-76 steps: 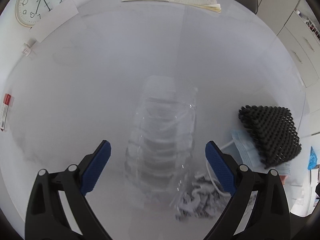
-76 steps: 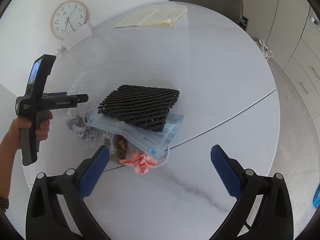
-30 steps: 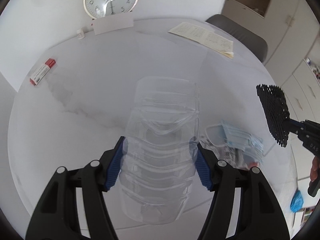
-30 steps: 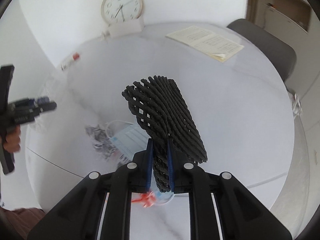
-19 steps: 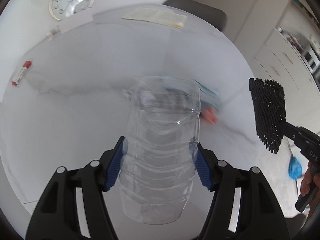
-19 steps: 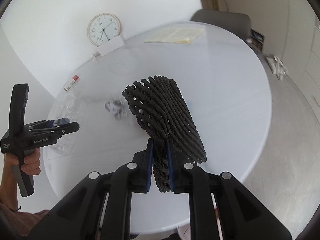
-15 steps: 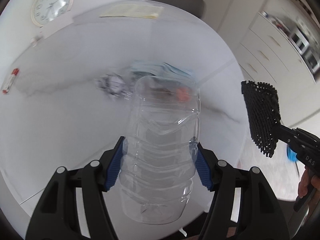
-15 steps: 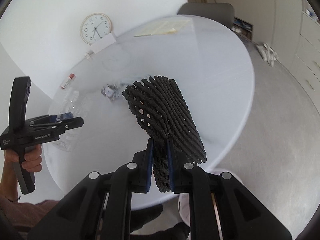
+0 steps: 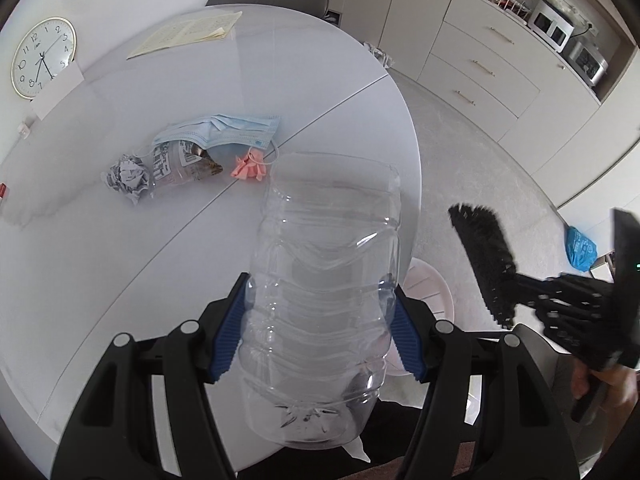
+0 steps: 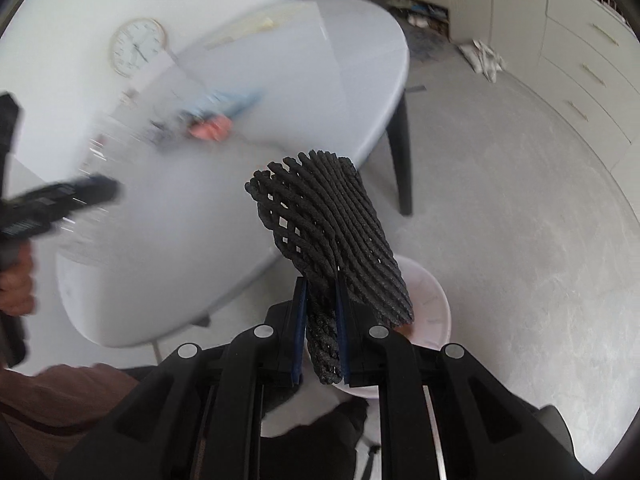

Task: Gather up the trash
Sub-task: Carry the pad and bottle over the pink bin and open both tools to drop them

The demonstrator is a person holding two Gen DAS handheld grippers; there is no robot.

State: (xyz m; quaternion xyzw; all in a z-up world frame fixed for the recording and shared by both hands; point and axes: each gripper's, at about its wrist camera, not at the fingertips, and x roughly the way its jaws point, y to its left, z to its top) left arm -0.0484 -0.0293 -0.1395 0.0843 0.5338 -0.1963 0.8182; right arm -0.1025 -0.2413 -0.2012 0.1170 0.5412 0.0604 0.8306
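Left gripper [image 9: 318, 330]: blue pads clamped on both sides of a clear plastic bottle [image 9: 324, 300], which fills the centre and lower middle of the left wrist view, cap end hidden, base pointing up the frame. Bottle sits over the near edge of the round white table [image 9: 120, 240].

Right gripper [image 10: 321, 334]: jaws nearly together, pinching the lower end of a black foam net sleeve [image 10: 320, 224]. Sleeve fans up from the pads into frame centre. In the left wrist view the same sleeve [image 9: 482, 256] shows at right, blurred, with the right gripper's body behind it.

Pale pink bin [image 10: 428, 300] is on the floor just below the sleeve in the right wrist view, lower centre; in the left wrist view its rim [image 9: 430, 284] peeks out to the right of the bottle.

On the table, left centre of the left wrist view:
- blue face mask [image 9: 224, 134]
- wrapper with print [image 9: 180, 162], partly under the mask
- crumpled paper ball [image 9: 128, 178], touching the wrapper's left end
- pink scrap [image 9: 248, 166], just right of the wrapper

Wall clock [image 9: 42, 58] upper left, open booklet [image 9: 188, 34] at the table's far side. Right wrist view is motion-blurred on the left half.
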